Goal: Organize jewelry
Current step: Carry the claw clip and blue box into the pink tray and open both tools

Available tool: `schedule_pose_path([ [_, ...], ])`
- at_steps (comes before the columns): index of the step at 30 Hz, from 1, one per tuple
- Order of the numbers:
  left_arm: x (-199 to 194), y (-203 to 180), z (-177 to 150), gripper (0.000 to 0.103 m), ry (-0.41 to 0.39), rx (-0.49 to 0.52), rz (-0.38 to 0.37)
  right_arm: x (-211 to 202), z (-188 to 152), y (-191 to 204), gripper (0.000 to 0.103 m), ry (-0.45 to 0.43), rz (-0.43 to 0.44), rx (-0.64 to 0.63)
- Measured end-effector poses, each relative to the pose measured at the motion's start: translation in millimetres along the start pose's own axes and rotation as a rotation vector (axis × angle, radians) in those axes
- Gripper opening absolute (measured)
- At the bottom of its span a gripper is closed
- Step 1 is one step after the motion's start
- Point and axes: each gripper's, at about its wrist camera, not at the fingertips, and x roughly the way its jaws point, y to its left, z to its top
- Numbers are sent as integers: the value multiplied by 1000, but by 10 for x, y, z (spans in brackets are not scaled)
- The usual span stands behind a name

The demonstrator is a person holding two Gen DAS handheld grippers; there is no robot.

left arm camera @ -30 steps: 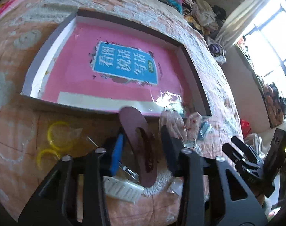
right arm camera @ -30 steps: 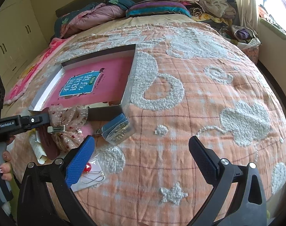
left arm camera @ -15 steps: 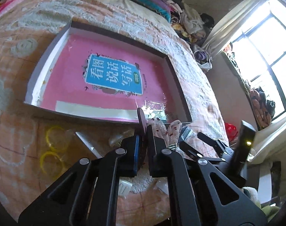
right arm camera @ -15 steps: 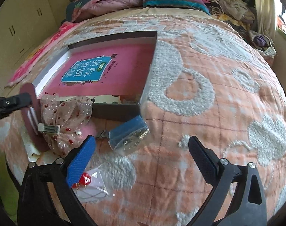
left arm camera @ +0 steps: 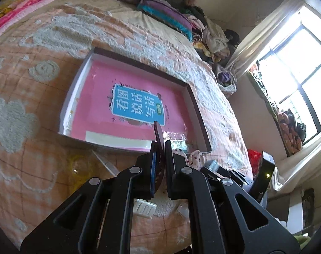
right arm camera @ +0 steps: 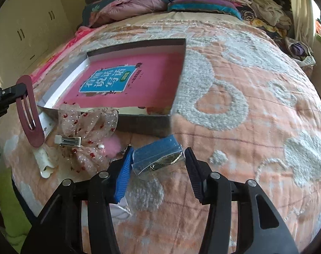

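Note:
My left gripper is shut on a maroon oval hair clip and holds it edge-on above the bedspread, near the shallow box's front wall. In the right wrist view the clip hangs from that gripper at the far left. My right gripper is open, its fingers either side of a small clear box with a blue insert on the bed. A sheer bow hair clip with red dots lies left of it.
The shallow box holds a pink book. A white comb-like clip, a pink fluffy piece and a small plastic bag lie on the bedspread. Yellow rings in a bag lie left. Piled bedding is at the back.
My left gripper shut on the maroon clip and lifted it off the bed. My right gripper moved forward and left until its fingers straddle the clear box.

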Motion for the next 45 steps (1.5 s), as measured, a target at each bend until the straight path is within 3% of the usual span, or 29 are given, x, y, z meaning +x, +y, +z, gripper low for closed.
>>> schedule_pose_path([
  [8,-221,67,184,2,-59,-6,-6,-381,5,-46,48,-60,-20,27],
  [19,-355,195,629,2,-135,0,37,-581,458,124,48,-141,-4,-24],
  [32,73,300,864,2,-98,-4,46,-241,1025,338,48,-111,51,-35],
  [45,385,468,783,2,-41,-16,83,296,964,417,48,-2,1,-23],
])
